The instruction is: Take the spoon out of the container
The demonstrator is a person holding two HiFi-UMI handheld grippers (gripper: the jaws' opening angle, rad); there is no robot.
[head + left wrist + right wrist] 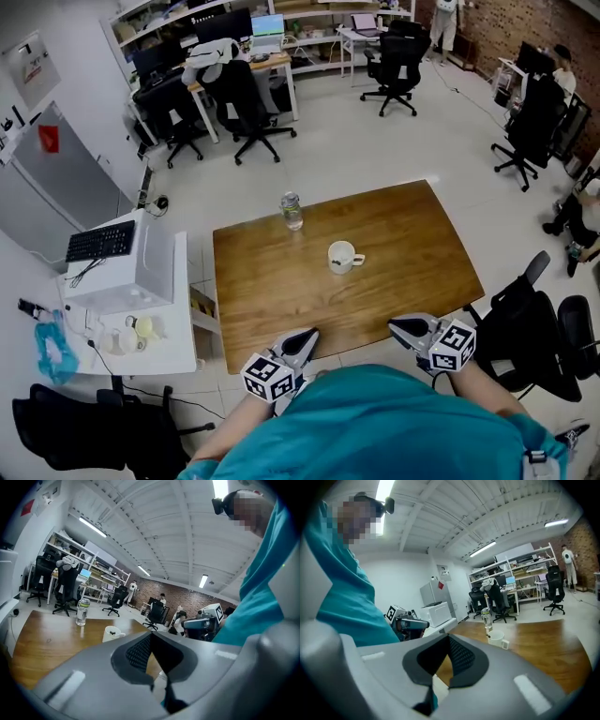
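A white mug [342,256] stands near the middle of the wooden table [412,246], with a dark spoon end [336,262] showing at its rim. The mug [111,636] also appears in the left gripper view, and the mug [497,638] with the spoon [488,635] appears in the right gripper view. My left gripper [302,339] hovers at the table's near edge, shut and empty, its jaws meeting at the tips [151,639]. My right gripper [398,326] is beside it at the same edge, also shut on nothing [449,639]. Both are well short of the mug.
A clear water bottle [292,211] stands behind the mug toward the far edge. A white cabinet with a keyboard [122,267] sits left of the table. Black office chairs [530,323] stand at the right, and desks with monitors line the back.
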